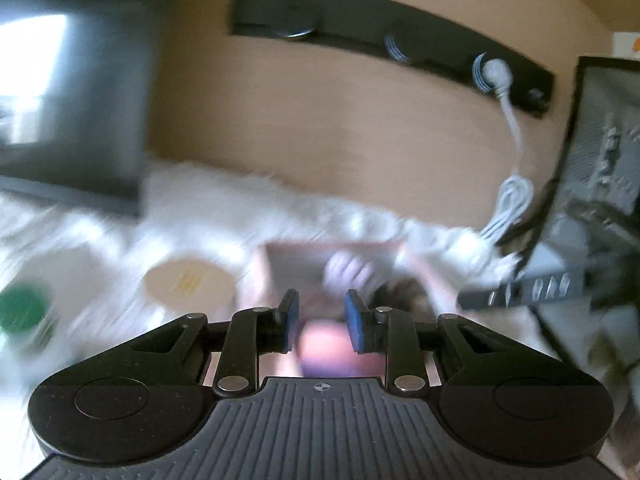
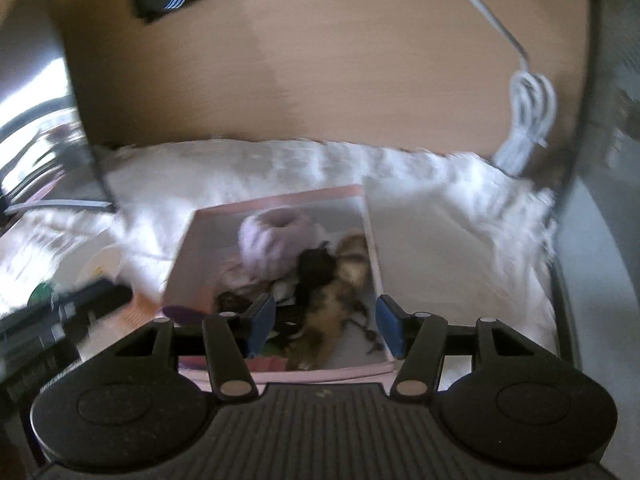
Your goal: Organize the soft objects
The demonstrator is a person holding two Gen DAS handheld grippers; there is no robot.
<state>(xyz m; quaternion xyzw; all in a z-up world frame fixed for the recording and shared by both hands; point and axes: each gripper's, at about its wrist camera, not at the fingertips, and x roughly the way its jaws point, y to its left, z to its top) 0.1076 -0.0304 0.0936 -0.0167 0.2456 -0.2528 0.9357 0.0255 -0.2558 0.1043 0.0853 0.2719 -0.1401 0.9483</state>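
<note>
While both views are smeared by blur, the pink-rimmed box [image 2: 280, 216] on the white furry cover [image 2: 460, 216] plainly holds a lilac scrunchie [image 2: 274, 236], a dark one [image 2: 316, 268] and a tawny furry piece [image 2: 332, 312] heaped together. Above it the right gripper [image 2: 325, 326] hangs wide and empty. The left gripper [image 1: 321, 322] stands narrowly parted over a blurred pinkish shape; whether it grips that I cannot tell.

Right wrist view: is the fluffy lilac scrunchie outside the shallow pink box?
No, the fluffy lilac scrunchie lies inside the shallow pink box.
</note>
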